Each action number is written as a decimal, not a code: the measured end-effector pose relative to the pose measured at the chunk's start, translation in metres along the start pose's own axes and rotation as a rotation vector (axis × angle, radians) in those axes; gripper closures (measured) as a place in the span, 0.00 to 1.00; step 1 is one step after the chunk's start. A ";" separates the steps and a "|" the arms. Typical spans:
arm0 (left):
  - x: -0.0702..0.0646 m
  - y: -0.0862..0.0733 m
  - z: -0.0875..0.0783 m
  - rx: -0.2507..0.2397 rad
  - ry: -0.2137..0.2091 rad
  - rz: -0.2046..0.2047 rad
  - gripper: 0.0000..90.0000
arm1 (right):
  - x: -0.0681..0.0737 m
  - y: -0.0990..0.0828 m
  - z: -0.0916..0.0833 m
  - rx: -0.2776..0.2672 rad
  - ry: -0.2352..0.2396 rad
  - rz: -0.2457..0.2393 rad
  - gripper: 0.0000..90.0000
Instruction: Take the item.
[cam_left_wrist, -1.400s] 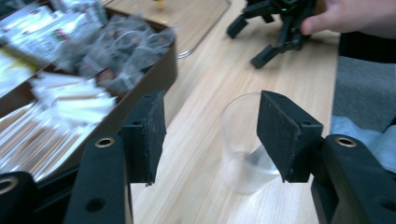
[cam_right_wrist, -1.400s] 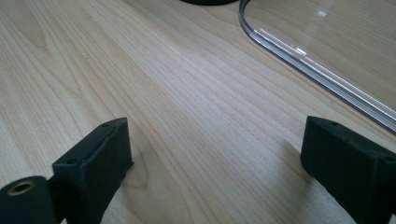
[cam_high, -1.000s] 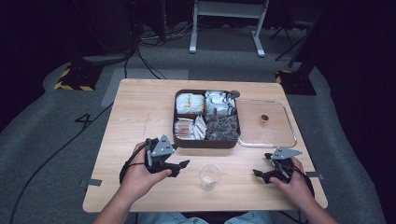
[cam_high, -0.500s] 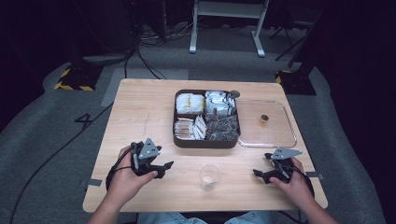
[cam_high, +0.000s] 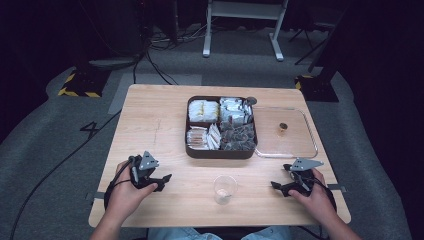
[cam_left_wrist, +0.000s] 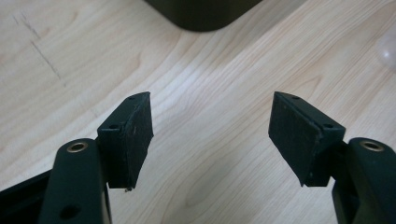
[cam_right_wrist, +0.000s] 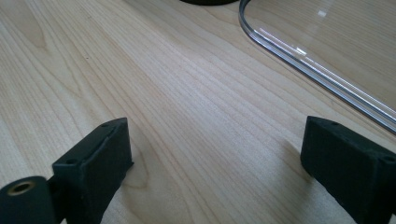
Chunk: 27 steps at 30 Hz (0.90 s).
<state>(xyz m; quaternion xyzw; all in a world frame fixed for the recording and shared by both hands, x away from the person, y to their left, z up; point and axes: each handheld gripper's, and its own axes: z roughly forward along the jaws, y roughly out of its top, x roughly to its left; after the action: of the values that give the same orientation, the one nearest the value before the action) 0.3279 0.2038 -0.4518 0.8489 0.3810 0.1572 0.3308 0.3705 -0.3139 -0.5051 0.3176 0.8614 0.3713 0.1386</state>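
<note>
A dark brown compartment box (cam_high: 192, 150) with several wrapped snacks stands at the table's middle. Its clear lid (cam_high: 300, 145) lies flat to the right, with a small brown knob (cam_high: 283, 128) on it. A clear plastic cup (cam_high: 225, 189) stands upright near the front edge, between my two hands. My left gripper (cam_high: 164, 181) rests low at the front left and points right toward the cup. In the left gripper view it (cam_left_wrist: 210, 135) is open over bare wood. My right gripper (cam_high: 277, 188), at the front right, points left and is open over bare wood (cam_right_wrist: 215, 163).
The wooden table (cam_high: 150, 115) has bare room to the left of the box and along the front. The lid's rim (cam_right_wrist: 317, 74) runs close ahead of the right jaws. The box's corner (cam_left_wrist: 201, 11) lies ahead of the left jaws. Grey floor surrounds the table.
My left hand has drawn its gripper left, away from the cup, and down toward the table's front. The right hand has kept still.
</note>
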 end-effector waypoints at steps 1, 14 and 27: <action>0.002 -0.002 0.002 0.003 0.000 -0.010 0.34 | 0.000 0.000 0.000 0.000 0.000 0.000 0.10; 0.022 -0.026 0.014 0.060 0.011 -0.081 0.34 | 0.000 0.000 0.000 0.000 0.000 0.000 0.10; 0.035 -0.039 0.023 0.071 0.046 -0.106 0.28 | 0.000 0.000 0.000 0.000 0.000 0.000 0.10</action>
<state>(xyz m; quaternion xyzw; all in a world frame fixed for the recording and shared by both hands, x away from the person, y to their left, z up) 0.3415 0.2386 -0.4950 0.8348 0.4384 0.1455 0.2997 0.3706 -0.3139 -0.5050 0.3175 0.8614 0.3713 0.1386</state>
